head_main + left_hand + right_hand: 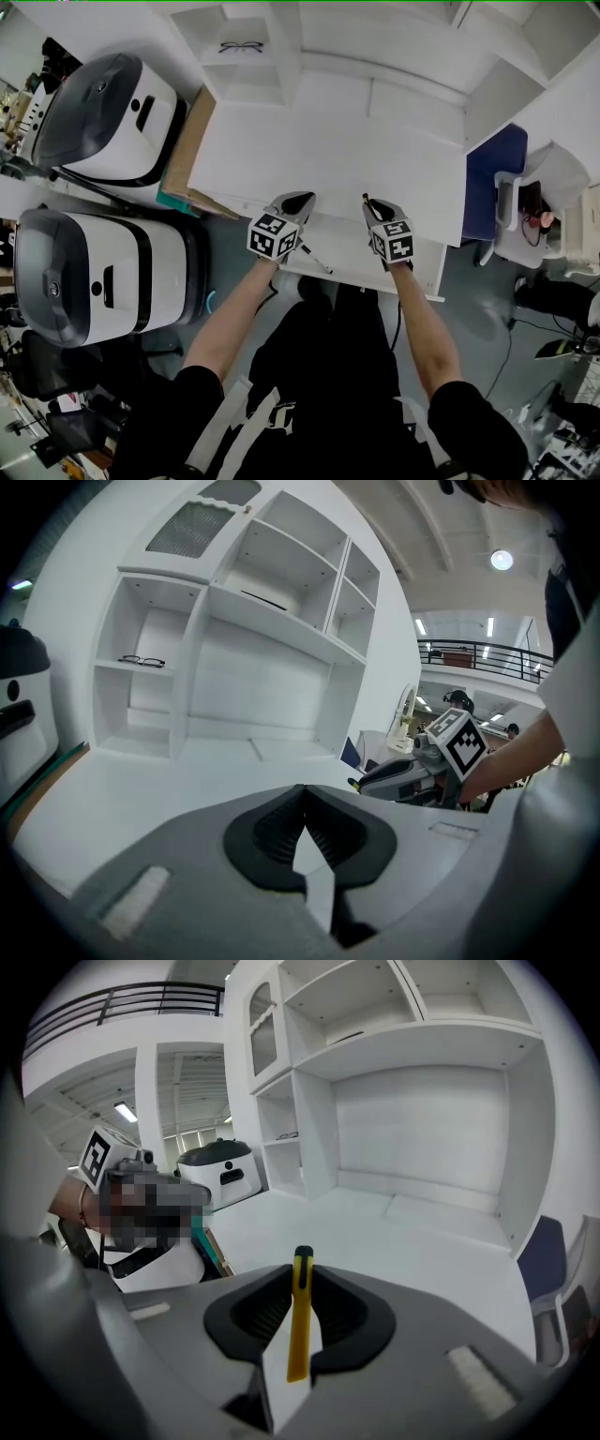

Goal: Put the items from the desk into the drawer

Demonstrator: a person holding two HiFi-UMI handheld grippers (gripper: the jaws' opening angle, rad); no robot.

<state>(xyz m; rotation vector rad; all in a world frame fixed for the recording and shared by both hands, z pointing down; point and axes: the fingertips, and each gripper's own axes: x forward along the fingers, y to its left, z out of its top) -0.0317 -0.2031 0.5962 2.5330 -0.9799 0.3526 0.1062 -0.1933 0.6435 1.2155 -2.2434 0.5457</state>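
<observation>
Two tongs (303, 199) (372, 204), one yellow pen (299, 1314)

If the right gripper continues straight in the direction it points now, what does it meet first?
Probably the bare white desktop, beyond the thin yellow tool in the right gripper; depth is unclear.

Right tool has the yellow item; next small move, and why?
Probably lower the right tool into what looks like the pulled-out drawer at the desk's front edge: it is clamped on the yellow pen-like item above that drawer; the left tool is shut, empty.
</observation>
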